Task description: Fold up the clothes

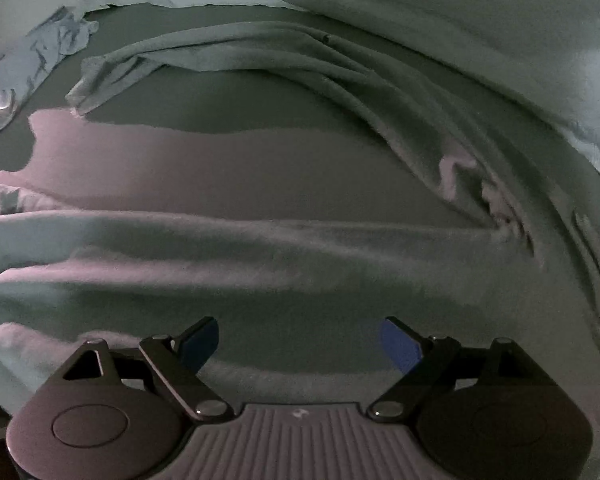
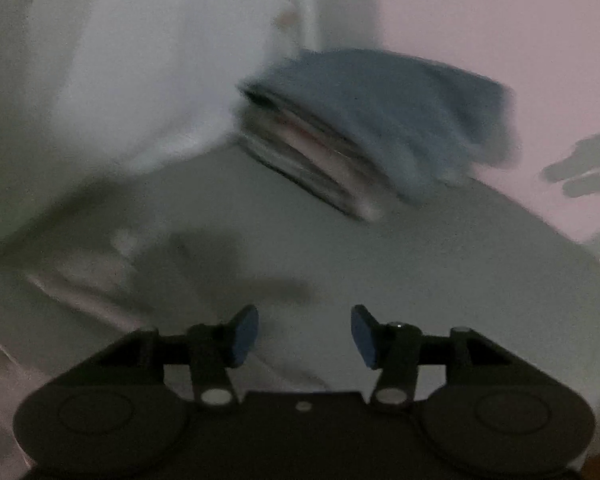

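In the left wrist view a grey-green garment (image 1: 260, 248) lies rumpled across a flat surface (image 1: 220, 152), one long sleeve (image 1: 220, 52) curving away at the top. My left gripper (image 1: 300, 338) hangs just above the garment's body, open wide with nothing between its blue pads. The right wrist view is blurred. There my right gripper (image 2: 305, 332) is open over a pale cloth (image 2: 380, 272), its pads holding nothing.
A stack of folded clothes (image 2: 320, 160) with a blue piece (image 2: 400, 100) on top lies beyond the right gripper. White fabric (image 2: 120, 80) rises at its left. A pale sheet (image 1: 500, 40) and a bluish patterned cloth (image 1: 28, 68) border the garment.
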Tool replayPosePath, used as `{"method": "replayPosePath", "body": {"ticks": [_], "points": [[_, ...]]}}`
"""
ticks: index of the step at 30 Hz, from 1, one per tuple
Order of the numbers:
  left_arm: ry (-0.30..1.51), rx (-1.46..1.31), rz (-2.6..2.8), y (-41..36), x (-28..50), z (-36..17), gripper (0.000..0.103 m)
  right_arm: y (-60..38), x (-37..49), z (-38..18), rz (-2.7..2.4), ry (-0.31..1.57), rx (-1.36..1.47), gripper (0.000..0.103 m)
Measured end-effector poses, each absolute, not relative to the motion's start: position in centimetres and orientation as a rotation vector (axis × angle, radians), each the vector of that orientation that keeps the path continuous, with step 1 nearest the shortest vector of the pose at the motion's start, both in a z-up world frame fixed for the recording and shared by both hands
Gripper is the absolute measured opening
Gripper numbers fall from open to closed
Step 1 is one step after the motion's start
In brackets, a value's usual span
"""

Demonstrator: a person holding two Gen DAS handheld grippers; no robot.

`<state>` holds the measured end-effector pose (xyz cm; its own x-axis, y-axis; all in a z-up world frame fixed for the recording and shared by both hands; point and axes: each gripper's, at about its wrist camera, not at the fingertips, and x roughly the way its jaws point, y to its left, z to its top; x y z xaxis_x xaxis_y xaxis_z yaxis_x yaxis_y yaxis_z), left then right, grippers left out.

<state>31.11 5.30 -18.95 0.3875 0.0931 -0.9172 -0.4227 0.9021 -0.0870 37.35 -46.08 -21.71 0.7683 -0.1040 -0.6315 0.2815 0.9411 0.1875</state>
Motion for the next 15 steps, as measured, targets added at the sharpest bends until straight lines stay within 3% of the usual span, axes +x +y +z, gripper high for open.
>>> {"method": "replayPosePath", "body": {"ticks": [1, 3, 6, 9, 11, 12, 13, 15], "points": [[1.126, -0.316, 0.341, 5.0, 31.8, -19.0, 0.089, -46.0, 39.4, -21.9, -0.137, 0.658, 0.284, 0.038], [1.119, -0.281, 0.345, 4.4, 33.1, -18.9, 0.089, -45.6, 43.4, -22.4, -0.013, 0.652, 0.285, 0.035], [1.126, -0.256, 0.355, 3.6, 35.0, -19.0, 0.089, -44.9, 49.1, -24.4, 0.076, 0.689, 0.261, 0.037], [1.161, -0.262, 0.348, 2.9, 36.2, -19.6, 0.089, -44.6, 52.9, -26.3, 0.18, 0.75, 0.295, 0.047], [1.187, -0.25, 0.346, 2.5, 36.9, -20.0, 0.089, -44.3, 54.4, -27.1, 0.279, 0.793, 0.334, 0.045], [1.197, -0.235, 0.355, 2.3, 37.2, -20.2, 0.089, -44.2, 54.8, -27.2, 0.293, 0.793, 0.345, 0.023], [1.207, -0.22, 0.365, 2.1, 37.5, -20.3, 0.089, -44.1, 55.0, -27.0, 0.287, 0.78, 0.351, 0.012], [1.219, -0.213, 0.376, 2.1, 37.8, -20.4, 0.089, -44.4, 55.8, -26.4, 0.25, 0.746, 0.382, 0.009]]}}
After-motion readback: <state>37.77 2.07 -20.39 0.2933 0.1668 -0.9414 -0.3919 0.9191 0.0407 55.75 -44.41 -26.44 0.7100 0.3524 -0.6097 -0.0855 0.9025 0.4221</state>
